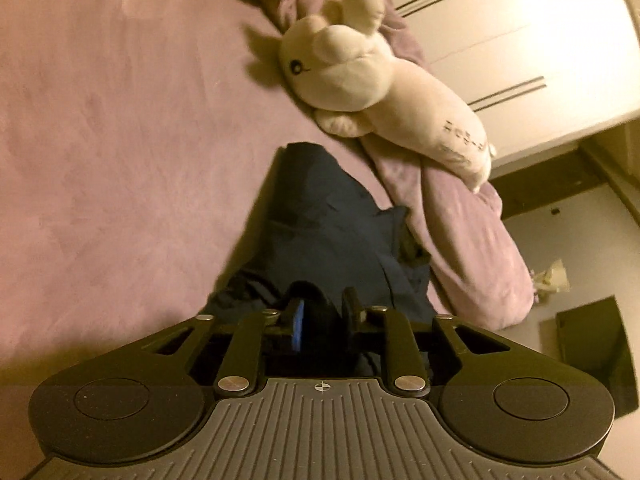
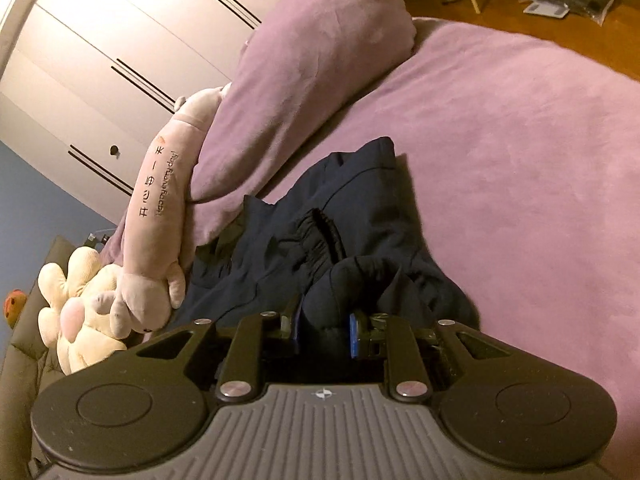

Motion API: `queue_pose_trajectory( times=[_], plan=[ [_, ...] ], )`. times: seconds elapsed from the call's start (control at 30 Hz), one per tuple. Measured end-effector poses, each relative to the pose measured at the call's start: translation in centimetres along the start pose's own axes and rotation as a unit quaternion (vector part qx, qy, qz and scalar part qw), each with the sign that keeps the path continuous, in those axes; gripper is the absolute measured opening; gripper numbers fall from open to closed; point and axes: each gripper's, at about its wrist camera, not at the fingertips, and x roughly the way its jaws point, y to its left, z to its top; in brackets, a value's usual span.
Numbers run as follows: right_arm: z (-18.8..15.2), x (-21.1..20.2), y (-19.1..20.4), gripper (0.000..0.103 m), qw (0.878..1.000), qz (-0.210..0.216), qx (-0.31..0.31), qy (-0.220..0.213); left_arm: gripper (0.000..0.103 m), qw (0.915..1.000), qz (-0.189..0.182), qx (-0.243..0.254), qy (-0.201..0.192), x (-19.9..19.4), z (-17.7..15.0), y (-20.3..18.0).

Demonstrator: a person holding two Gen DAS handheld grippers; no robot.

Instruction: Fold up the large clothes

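The left hand-held gripper [image 1: 323, 312] and right hand-held gripper [image 2: 323, 326] each pinch a fold of the crumpled navy-blue fabric garment [image 2: 352, 216] on the mauve plush-covered bed [image 2: 520, 152].

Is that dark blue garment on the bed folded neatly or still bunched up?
Bunched up: the garment lies in rumpled heaps on the bed, its elastic waistband crumpled.

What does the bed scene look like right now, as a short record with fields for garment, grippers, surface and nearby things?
garment: dark navy garment, bunched on the bed
left gripper: closed on navy fabric
right gripper: closed on a fold of navy fabric
surface: purple bedspread
nearby: long plush toy with printed text beside the garment; purple pillow; cream plush
background: white wardrobe
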Motion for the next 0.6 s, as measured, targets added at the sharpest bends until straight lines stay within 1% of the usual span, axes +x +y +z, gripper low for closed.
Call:
queue_pose_trajectory(
  times=[0.07, 0.13, 0.17, 0.2, 0.23, 0.27, 0.33, 0.37, 0.43, 0.47, 0.53, 0.6],
  plan=[
    [0.6, -0.3, -0.6, 0.037, 0.999, 0.028, 0.021, -0.012, 0.036, 0.9996, -0.004, -0.025, -0.009, 0.2, 0.7, 0.5],
    [0.9, -1.4, -1.5, 0.047, 0.996, 0.062, 0.046, -0.049, 0.047, 0.9991, -0.012, -0.030, -0.027, -0.2, 1.3, 0.8],
    [0.9, -2.0, -1.9, 0.058, 0.994, 0.064, 0.051, -0.068, 0.058, 0.9987, -0.015, -0.030, -0.037, -0.7, 1.6, 0.9],
    [0.7, -2.5, -2.1, 0.062, 0.994, 0.057, 0.043, -0.083, 0.065, 0.9983, -0.016, -0.031, -0.047, -1.1, 1.9, 1.0],
    [0.6, -2.6, -2.0, 0.062, 0.996, 0.038, 0.021, -0.082, 0.069, 0.9980, -0.020, -0.027, -0.054, -1.6, 2.0, 1.0],
    [0.4, -2.4, -1.8, 0.062, 0.997, 0.011, -0.011, -0.075, 0.075, 0.9981, -0.022, -0.013, -0.057, -1.8, 2.0, 0.9],
    [-0.4, -1.8, -1.4, 0.062, 0.995, -0.033, -0.071, -0.062, 0.078, 0.9980, -0.017, 0.026, -0.055, -1.9, 1.7, 0.6],
    [-0.9, -1.4, -1.1, 0.062, 0.992, -0.053, -0.099, -0.057, 0.080, 0.9975, -0.012, 0.050, -0.049, -1.6, 1.4, 0.5],
    [-1.7, -0.4, -0.4, 0.062, 0.984, -0.083, -0.151, -0.051, 0.080, 0.9958, 0.001, 0.088, -0.024, -0.7, 0.8, 0.3],
    [-1.8, 0.0, -0.1, 0.062, 0.980, -0.092, -0.169, -0.047, 0.080, 0.9937, 0.013, 0.111, -0.008, 0.1, 0.3, 0.2],
    [-2.2, 1.0, 0.4, 0.062, 0.974, -0.100, -0.198, -0.037, 0.080, 0.9855, 0.049, 0.162, 0.016, 1.7, -0.6, -0.3],
    [-2.2, 1.8, 0.7, 0.060, 0.968, -0.106, -0.224, -0.025, 0.079, 0.9796, 0.060, 0.188, 0.039, 3.2, -1.2, -0.4]
  ],
)
